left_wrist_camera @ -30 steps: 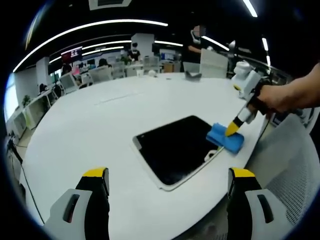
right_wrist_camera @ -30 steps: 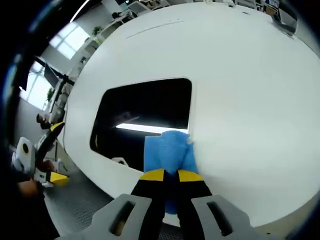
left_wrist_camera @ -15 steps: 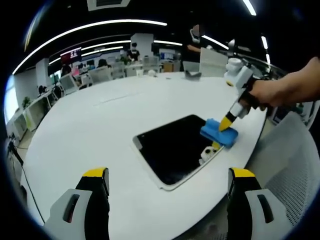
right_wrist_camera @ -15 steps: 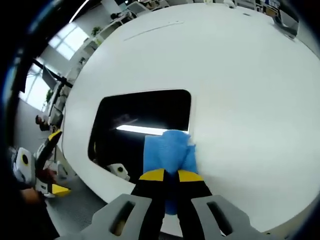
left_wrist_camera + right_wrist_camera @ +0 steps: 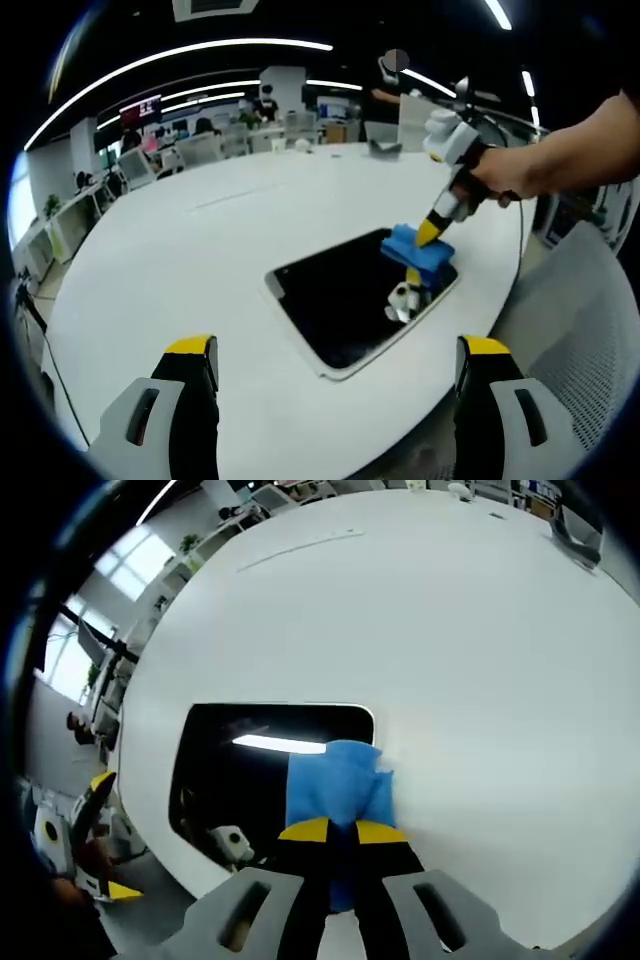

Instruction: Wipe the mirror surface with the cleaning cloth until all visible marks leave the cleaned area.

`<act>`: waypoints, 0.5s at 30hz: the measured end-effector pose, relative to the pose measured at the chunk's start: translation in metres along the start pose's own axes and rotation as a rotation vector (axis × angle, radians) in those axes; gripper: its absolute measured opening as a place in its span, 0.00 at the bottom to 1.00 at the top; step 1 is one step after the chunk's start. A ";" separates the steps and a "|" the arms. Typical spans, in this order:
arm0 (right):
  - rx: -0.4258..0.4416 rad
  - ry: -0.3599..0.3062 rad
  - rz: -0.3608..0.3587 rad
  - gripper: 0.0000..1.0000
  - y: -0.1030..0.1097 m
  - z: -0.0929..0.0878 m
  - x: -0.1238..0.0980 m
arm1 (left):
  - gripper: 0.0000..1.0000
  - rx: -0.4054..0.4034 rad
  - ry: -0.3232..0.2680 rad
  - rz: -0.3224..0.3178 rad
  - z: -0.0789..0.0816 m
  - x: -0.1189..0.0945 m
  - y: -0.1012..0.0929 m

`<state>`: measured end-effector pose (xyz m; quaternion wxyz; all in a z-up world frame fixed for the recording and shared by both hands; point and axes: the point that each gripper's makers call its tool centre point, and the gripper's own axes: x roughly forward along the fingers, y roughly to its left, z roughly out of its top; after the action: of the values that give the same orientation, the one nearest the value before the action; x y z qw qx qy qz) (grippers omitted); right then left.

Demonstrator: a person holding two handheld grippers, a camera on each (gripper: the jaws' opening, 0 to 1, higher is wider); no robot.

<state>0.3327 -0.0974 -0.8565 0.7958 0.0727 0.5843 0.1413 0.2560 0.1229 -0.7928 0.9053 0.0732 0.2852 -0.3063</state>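
Since the earlier frames the cloth (image 5: 418, 256) has slid from the table beside the mirror's corner onto the glass itself, carried by the right gripper (image 5: 427, 233), and the person's hand (image 5: 497, 177) has come further in over the table.

In the left gripper view the blue cloth lies on the far right corner of the mirror (image 5: 345, 300), its outer edge about level with the frame. The right gripper's yellow-tipped jaws are pinched together on the cloth from above, pressing it against the glass. Just below the cloth the dark glass reflects the gripper's white body.

In the right gripper view the cloth (image 5: 336, 782) covers the mirror's (image 5: 240, 765) near right corner, partly on the glass and partly over the white frame and table. The right gripper (image 5: 341, 831) has its jaws closed tight on the cloth's near edge. A ceiling light shows as a bright streak in the glass.

The mirror is a dark rectangle in a thin white frame, lying flat near the edge of the large white table (image 5: 200, 250).

The left gripper (image 5: 335, 360) hangs over the near table edge, well apart from the mirror, jaws spread wide with nothing between them. It also appears at the lower left of the right gripper view (image 5: 90, 830).

Behind the table stretch office desks, chairs and ceiling lights.
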 end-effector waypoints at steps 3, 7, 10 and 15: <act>0.008 -0.009 -0.005 0.02 -0.003 0.009 0.002 | 0.99 -0.002 0.000 -0.002 0.000 0.000 0.000; -0.024 -0.003 -0.017 0.02 -0.005 0.016 0.005 | 0.99 0.001 0.005 -0.006 -0.001 0.000 -0.002; -0.031 -0.003 -0.024 0.02 -0.007 0.023 0.006 | 0.99 0.001 0.005 -0.008 -0.001 0.000 -0.002; -0.033 -0.003 -0.032 0.02 -0.009 0.032 0.009 | 0.99 0.001 0.005 -0.007 0.000 0.000 -0.001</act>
<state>0.3671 -0.1018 -0.8573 0.8000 0.0504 0.5817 0.1379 0.2549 0.1220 -0.7930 0.9035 0.0731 0.2874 -0.3095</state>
